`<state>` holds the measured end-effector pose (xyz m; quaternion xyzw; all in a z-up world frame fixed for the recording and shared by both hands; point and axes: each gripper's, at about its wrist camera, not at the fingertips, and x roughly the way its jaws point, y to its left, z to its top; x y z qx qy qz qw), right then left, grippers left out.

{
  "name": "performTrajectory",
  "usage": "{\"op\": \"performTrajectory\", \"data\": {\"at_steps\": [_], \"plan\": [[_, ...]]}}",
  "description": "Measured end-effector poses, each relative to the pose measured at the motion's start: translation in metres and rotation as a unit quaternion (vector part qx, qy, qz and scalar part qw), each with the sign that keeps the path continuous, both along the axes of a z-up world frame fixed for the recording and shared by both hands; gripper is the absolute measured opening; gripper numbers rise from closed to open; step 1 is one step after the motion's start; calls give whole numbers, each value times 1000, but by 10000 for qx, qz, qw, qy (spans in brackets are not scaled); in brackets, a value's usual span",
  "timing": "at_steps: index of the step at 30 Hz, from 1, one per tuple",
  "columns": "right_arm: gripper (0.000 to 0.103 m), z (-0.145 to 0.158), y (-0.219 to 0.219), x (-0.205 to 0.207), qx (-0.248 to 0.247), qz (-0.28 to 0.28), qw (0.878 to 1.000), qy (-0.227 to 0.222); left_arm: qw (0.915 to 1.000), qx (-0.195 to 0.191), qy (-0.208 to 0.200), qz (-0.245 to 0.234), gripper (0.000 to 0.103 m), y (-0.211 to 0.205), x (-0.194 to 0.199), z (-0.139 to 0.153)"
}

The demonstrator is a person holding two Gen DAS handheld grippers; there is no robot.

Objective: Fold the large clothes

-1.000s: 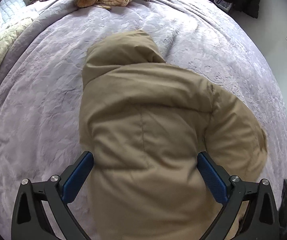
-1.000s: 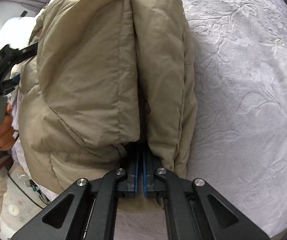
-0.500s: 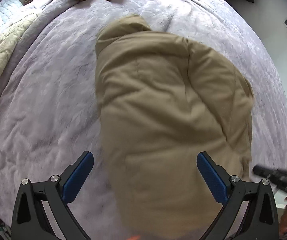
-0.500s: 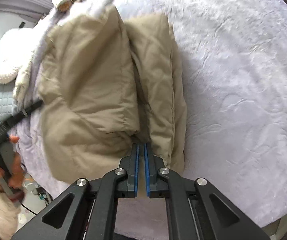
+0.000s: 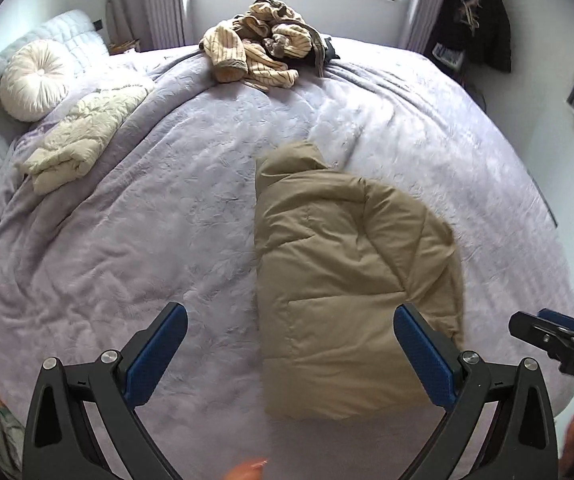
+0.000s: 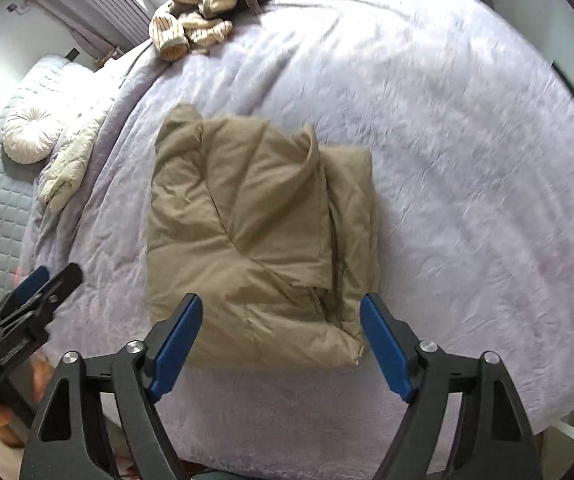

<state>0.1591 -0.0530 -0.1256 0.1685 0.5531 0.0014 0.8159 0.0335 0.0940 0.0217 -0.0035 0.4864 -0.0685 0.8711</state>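
Observation:
A tan puffer jacket (image 5: 347, 280) lies folded into a thick block on the lilac bedspread (image 5: 147, 240), hood end toward the far side. My left gripper (image 5: 289, 328) hovers well above its near edge, open wide with nothing between the pads. In the right wrist view the same jacket (image 6: 255, 232) shows its folded sleeve on top. My right gripper (image 6: 281, 308) hangs above its near end with the jaws opening, the pads clear of the fabric. Each gripper shows in the other's view: right gripper (image 5: 559, 336), left gripper (image 6: 43, 284).
A heap of striped clothes (image 5: 259, 56) sits at the bed's far end. A cream quilted garment (image 5: 83, 136) and a round cushion (image 5: 35, 80) lie by the padded headboard. A dark coat (image 5: 475, 12) hangs on the wall. The bed's near edge is just below the grippers.
Both grippers have risen and pulled back from the jacket. The right gripper, shut at the jacket's fold, has let go and opened. The jacket now lies flat by itself.

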Motion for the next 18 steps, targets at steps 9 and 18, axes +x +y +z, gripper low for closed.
{"op": "performTrajectory", "data": {"at_steps": [9, 18], "plan": [[103, 41, 14, -10, -517, -202, 9959, -713, 9998, 163, 79, 119, 103, -3, -18, 25], [103, 70, 16, -16, -750, -198, 9933, -860, 9989, 325, 121, 304, 103, 2, -31, 32]]}}
